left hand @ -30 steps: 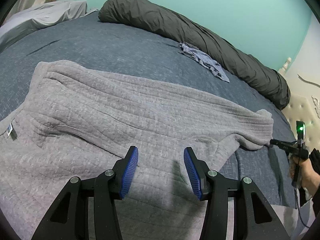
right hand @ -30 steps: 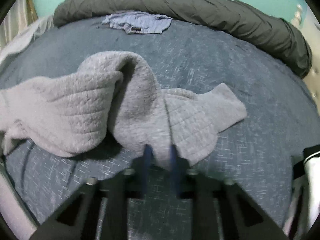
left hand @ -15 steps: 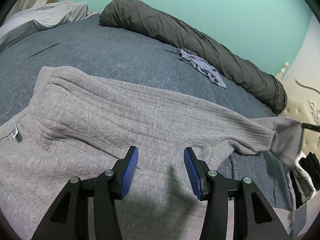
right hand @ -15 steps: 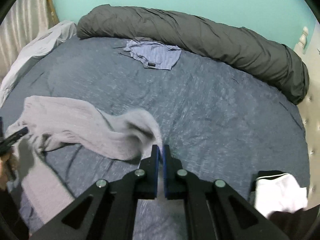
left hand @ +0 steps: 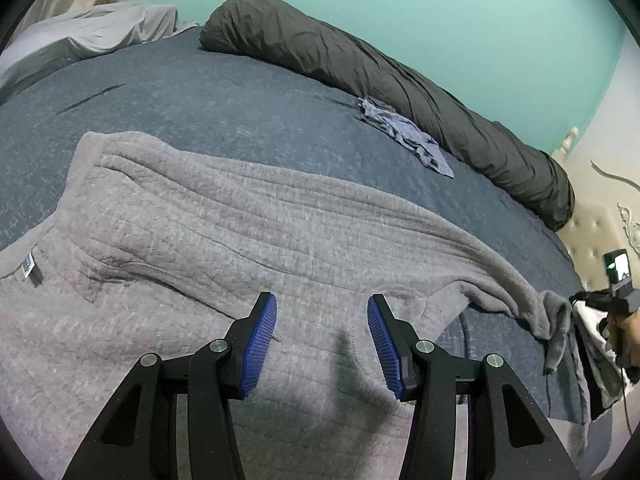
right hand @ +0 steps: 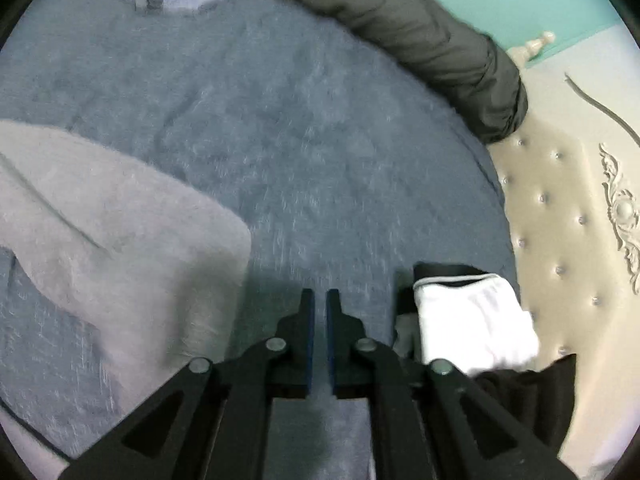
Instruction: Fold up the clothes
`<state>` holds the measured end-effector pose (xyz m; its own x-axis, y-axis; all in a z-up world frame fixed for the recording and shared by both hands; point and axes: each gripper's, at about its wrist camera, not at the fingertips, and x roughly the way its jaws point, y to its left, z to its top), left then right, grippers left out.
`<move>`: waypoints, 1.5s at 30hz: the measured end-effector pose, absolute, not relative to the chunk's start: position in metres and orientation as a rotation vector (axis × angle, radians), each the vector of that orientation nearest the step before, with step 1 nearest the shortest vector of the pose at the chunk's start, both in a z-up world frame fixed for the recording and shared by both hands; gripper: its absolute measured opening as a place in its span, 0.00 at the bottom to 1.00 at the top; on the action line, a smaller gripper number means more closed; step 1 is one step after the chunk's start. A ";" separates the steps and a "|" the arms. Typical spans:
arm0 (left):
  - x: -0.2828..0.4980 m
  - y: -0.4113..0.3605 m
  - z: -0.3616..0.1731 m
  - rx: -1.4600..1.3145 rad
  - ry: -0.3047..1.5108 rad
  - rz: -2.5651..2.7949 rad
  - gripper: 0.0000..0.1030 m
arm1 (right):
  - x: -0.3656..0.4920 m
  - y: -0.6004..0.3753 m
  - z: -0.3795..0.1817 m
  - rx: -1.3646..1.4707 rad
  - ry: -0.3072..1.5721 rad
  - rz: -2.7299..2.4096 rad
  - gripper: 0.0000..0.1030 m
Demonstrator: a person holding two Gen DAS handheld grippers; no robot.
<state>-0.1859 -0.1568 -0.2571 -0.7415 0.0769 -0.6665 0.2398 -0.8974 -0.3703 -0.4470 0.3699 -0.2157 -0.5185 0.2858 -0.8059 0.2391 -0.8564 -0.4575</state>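
Grey quilted fleece fills the lower part of the left wrist view: a sweater point(left hand: 208, 240) is spread flat on the dark blue bedspread point(left hand: 200, 92), with a small blue label point(left hand: 28, 266) seen at its far left edge. Pale grey bedding point(left hand: 92, 36) is heaped at the upper left corner of the bed. The left gripper point(left hand: 322, 340) is held over the sweater's body with its blue-padded jaws wide apart and nothing between them. Farther right, a long dark grey rolled duvet point(left hand: 400, 80) is laid along the far side of the bed, and a small crumpled blue garment point(left hand: 404, 136) is seen just in front of it. The sweater's sleeve point(left hand: 500, 280) is stretched out to the right, its cuff hanging at the bed's edge beside the right gripper point(left hand: 600, 300), which is held in a hand point(left hand: 622, 332).

In the blurred right wrist view, the sleeve lies at the left, apart from the tongs. The right gripper's jaws are nearly closed, with a narrow gap and nothing held. A folded white garment point(right hand: 472, 320) is seen to the right, by the tufted cream headboard point(right hand: 560, 200).
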 end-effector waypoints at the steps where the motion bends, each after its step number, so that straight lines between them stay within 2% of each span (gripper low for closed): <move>1: -0.186 -0.156 -0.257 1.091 0.677 -2.769 0.50 | -0.440 0.367 -0.209 -1.508 -0.788 2.670 0.11; 5: -0.187 -0.154 -0.259 1.097 0.678 -2.767 0.50 | -0.410 0.342 -0.202 -1.552 -0.777 2.902 0.36; 8: -0.187 -0.152 -0.258 1.099 0.671 -2.771 0.50 | -0.395 0.323 -0.216 -1.579 -0.938 2.907 0.38; 11: -0.185 -0.153 -0.258 1.093 0.667 -2.772 0.50 | -0.394 0.324 -0.236 -1.648 -0.977 2.824 0.48; 15: -0.185 -0.154 -0.259 1.096 0.670 -2.769 0.50 | -0.399 0.335 -0.258 -1.684 -0.987 2.706 0.48; 18: -0.187 -0.154 -0.261 1.104 0.673 -2.764 0.50 | -0.405 0.352 -0.269 -1.720 -0.913 2.671 0.47; 19: -0.187 -0.154 -0.261 1.104 0.673 -2.764 0.50 | -0.405 0.356 -0.271 -1.737 -0.893 2.669 0.39; 20: -0.187 -0.154 -0.261 1.103 0.672 -2.763 0.50 | -0.406 0.360 -0.274 -1.754 -0.872 2.667 0.21; 23: -0.187 -0.154 -0.262 1.103 0.670 -2.763 0.50 | -0.404 0.373 -0.266 -1.700 -0.883 2.653 0.11; 26: -0.188 -0.153 -0.262 1.106 0.668 -2.762 0.50 | -0.401 0.386 -0.256 -1.629 -0.906 2.636 0.08; 36: -0.189 -0.153 -0.261 1.104 0.678 -2.760 0.50 | -0.390 0.424 -0.224 -1.416 -0.986 2.581 0.07; 39: -0.189 -0.152 -0.261 1.106 0.679 -2.760 0.50 | -0.375 0.415 -0.242 -1.670 -0.967 2.687 0.10; 41: -0.189 -0.151 -0.261 1.107 0.678 -2.763 0.50 | -0.369 0.409 -0.264 -1.939 -0.929 2.644 0.22; 43: -0.189 -0.150 -0.260 1.105 0.678 -2.765 0.50 | -0.357 0.402 -0.275 -2.008 -0.998 2.633 0.23; 45: -0.189 -0.150 -0.259 1.102 0.681 -2.767 0.50 | -0.352 0.403 -0.270 -2.001 -0.931 2.689 0.23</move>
<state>-0.1893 -0.1500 -0.2593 -0.7366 0.0823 -0.6713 0.2384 -0.8972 -0.3717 -0.3518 0.4033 -0.2697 -0.3006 0.0434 -0.9528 0.5552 -0.8043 -0.2118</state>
